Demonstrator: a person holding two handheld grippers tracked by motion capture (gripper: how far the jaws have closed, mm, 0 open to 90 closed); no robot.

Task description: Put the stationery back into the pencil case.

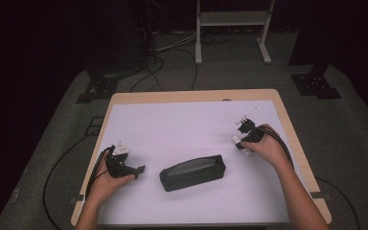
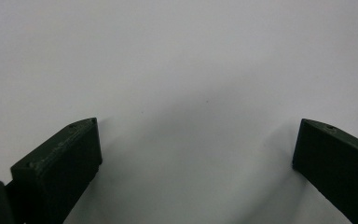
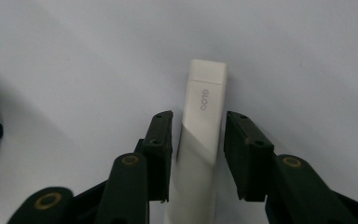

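White sheet covers wooden table (image 1: 280, 103); dark floor, cables beyond. Black oblong zip case with grey mesh top (image 1: 192, 172) lies near front centre, between hands, touched by neither. Right gripper (image 3: 198, 135) at right side of sheet: white rectangular glue stick marked GLOO (image 3: 201, 128) lies flat between its jaws; jaws narrow, close at both sides, contact with pads cannot be told. Left gripper (image 2: 196, 140) at left side, low over bare sheet, jaws wide apart, nothing between.
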